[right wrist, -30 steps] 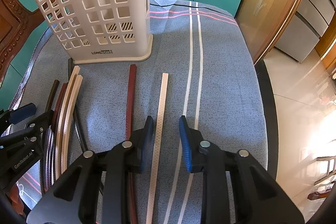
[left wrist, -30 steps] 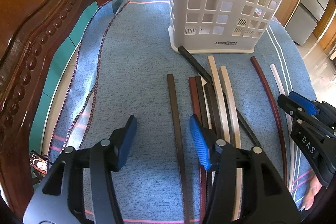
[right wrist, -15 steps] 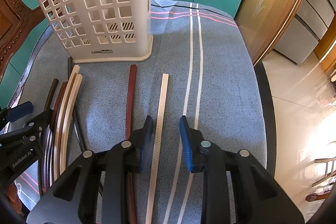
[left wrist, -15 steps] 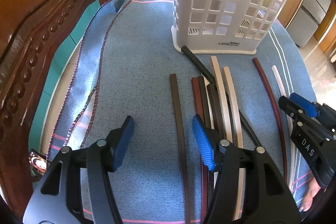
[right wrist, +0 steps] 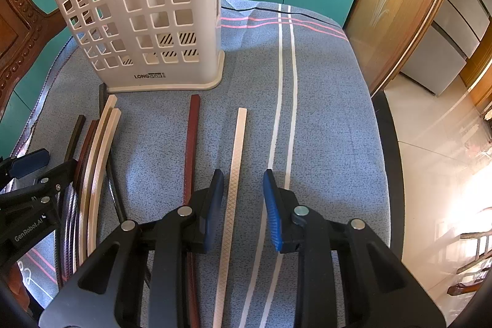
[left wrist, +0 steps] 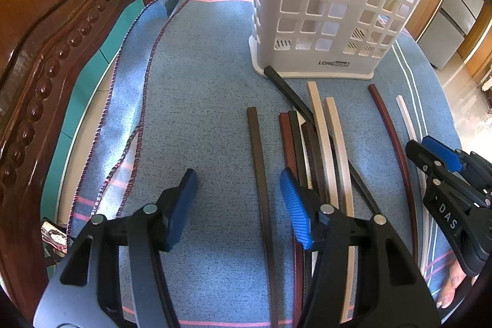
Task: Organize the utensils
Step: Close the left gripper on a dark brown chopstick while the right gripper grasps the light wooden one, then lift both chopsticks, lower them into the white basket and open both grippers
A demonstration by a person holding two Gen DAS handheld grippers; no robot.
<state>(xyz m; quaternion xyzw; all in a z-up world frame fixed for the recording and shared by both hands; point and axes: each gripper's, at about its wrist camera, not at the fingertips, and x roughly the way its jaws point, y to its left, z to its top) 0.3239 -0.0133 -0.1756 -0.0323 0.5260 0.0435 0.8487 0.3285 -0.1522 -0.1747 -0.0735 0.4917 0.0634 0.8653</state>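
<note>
Carved wooden chair back (left wrist: 46, 57) sits at far left, glossy, beaded trim, beside the cloth-covered tabletop (left wrist: 190, 88); cloth is blue woven with pink and white stripes and a corded hem. Left tool (left wrist: 238, 199) hangs above the cloth, jaws spread, nothing pinched, straddling a lone dark brown stick (left wrist: 258, 168) set apart from the rest, likely the next pick. Right of it a loose bundle of sticks (left wrist: 319, 143) lies roughly parallel, ends toward the basket: maroon, black, pale beige, all long, thin, square-edged, some slightly bowed; one black stick crosses diagonally under the others with its end against the basket foot. White plastic basket (right wrist: 147, 20) stands upright at the back, tall, grid of square holes, looks empty, presumably the target bin. Further right a single maroon stick (right wrist: 192, 143), then a cream stick (right wrist: 235, 168) with cross-hatch texture. Right tool (right wrist: 241, 205) is over that cream stick, jaws narrowly parted around it, pads not touching.
</note>
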